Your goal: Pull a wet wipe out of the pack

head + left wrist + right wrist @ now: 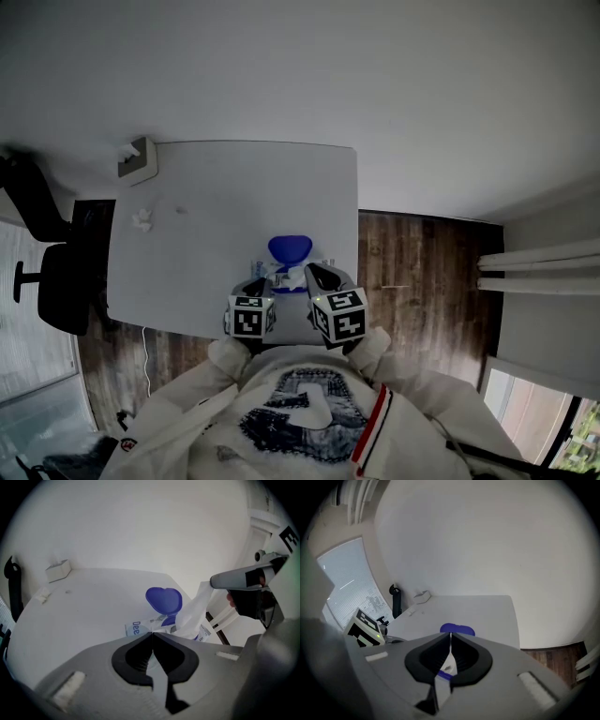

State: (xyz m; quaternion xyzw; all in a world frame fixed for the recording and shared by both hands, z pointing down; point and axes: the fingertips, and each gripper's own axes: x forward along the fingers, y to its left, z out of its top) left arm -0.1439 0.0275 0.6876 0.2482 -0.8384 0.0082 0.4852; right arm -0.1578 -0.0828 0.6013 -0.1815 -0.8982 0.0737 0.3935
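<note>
**Pack pinned, wipe drawn up**

The pack [139, 628] lies near the front edge of the desk [234, 187], close to the person, with its blue lid [164, 599] flipped up and back so the opening is free.

The two claws split the work. The left claw [152, 633] points steeply down at the pack's near edge. This looks meant to anchor the pack, so that it does not lift off the desk when the sheet is tugged. The right claw [213, 581] is raised above and just beside the opening, and the wipe [197, 609] stretches taut from its tip down into the pack. Its lower end is not yet out.

Left claw: clenched, jaws meeting at the tips, apparently nipping the pack's edge film. Right claw: clenched on the wipe's top. Its own view shows a pale strip pinched between the closed jaws, with the lid just beyond.
</note>
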